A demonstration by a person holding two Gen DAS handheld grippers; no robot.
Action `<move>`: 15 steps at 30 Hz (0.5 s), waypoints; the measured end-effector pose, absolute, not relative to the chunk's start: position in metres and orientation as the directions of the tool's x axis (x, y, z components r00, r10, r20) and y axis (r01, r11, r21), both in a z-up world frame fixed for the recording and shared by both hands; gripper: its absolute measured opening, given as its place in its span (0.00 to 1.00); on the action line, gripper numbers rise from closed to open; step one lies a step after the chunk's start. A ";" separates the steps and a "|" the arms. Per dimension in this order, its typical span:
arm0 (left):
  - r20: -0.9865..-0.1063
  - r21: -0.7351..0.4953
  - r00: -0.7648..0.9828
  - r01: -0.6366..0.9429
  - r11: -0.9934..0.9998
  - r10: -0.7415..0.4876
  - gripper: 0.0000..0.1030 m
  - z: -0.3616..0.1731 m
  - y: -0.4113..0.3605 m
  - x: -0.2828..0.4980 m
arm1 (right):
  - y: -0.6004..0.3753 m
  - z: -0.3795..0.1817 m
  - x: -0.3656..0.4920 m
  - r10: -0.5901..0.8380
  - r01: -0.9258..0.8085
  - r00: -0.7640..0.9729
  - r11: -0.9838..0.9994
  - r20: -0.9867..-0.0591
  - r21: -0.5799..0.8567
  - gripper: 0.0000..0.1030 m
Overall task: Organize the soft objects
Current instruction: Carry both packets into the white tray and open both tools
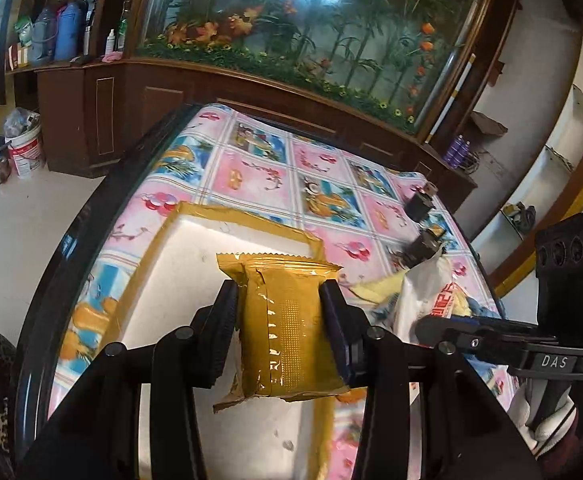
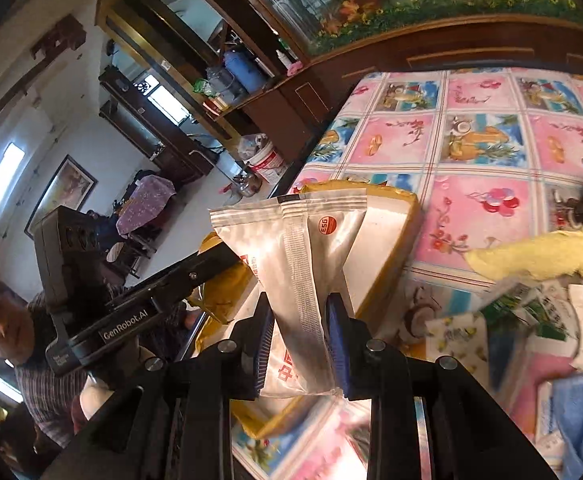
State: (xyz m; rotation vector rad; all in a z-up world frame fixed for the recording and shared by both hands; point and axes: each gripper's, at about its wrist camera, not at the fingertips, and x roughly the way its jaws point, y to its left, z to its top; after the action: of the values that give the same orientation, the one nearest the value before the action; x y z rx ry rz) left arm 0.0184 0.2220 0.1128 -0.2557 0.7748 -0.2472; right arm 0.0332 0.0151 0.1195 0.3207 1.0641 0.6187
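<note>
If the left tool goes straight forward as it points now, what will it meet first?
Most likely the white tray with taped rim. The left tool, shut on a gold packet, points over the tray's inside, so the packet would touch there first. Depth is unclear; beyond lies the tablecloth.

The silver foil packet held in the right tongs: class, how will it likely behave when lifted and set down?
The silver foil packet probably flexes rather than staying stiff: it narrows where the right tongs pinch it. Its glossy film looks slippery, so it may slide. It seems light, since a pinch near one end holds it up.
</note>
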 end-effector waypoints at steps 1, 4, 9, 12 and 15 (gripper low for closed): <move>-0.660 -0.322 0.686 0.110 0.940 -0.307 0.39 0.106 0.225 0.031 | 0.025 0.111 0.045 0.602 -0.294 0.330 0.798 -0.727 0.526 0.27; -0.676 -0.355 0.665 0.084 0.931 -0.318 0.39 0.086 0.236 0.058 | 0.042 0.087 0.076 0.567 -0.233 0.308 0.824 -0.764 0.517 0.27; -0.699 -0.371 0.639 0.059 0.927 -0.320 0.39 0.063 0.237 0.083 | 0.055 0.054 0.108 0.532 -0.151 0.284 0.846 -0.798 0.511 0.28; -0.699 -0.426 0.626 0.024 0.904 -0.346 0.52 0.051 0.244 0.092 | 0.061 0.044 0.120 0.494 -0.148 0.296 0.869 -0.817 0.472 0.30; -0.698 -0.466 0.623 -0.019 0.885 -0.354 0.61 0.043 0.253 0.089 | 0.061 0.045 0.121 0.447 -0.159 0.334 0.895 -0.830 0.418 0.36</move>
State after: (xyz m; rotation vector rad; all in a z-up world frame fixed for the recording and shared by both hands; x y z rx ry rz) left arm 0.0895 0.2527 0.0426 -0.4600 0.8845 -0.1997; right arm 0.1212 0.0605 0.0455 0.2823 1.1677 0.4018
